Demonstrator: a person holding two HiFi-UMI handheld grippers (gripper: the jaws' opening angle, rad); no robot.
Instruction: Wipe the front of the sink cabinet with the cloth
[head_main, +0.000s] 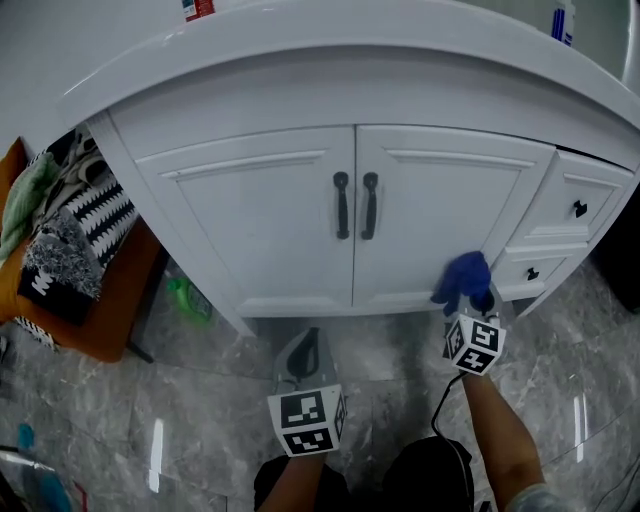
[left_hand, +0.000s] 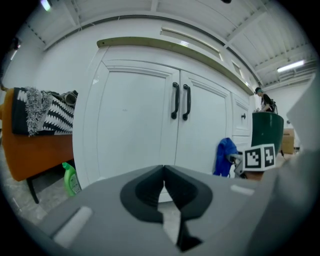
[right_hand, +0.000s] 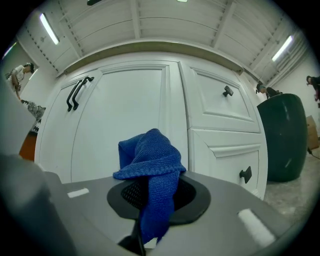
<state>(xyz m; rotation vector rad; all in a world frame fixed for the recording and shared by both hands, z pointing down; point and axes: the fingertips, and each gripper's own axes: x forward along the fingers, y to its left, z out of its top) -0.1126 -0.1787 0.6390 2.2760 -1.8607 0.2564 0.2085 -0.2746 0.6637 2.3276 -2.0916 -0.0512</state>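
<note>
Clamping blue cloth (right_hand: 150, 162) in right gripper (right_hand: 151, 196) jaws, near cabinet front (right_hand: 125, 110), left gripper (left_hand: 164, 186) jaws together

Cloth (right_hand: 149, 170) masks right jaws' tips; countertop bottle (head_main: 563, 20) cropped.

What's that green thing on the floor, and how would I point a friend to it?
Start at the white sink cabinet and drop to its lower left corner. There, on the grey floor between the cabinet and the orange furniture draped with black-and-white fabrics, sits a green bottle. Its bright green plastic sets it apart from the white doors and orange beside it.
</note>
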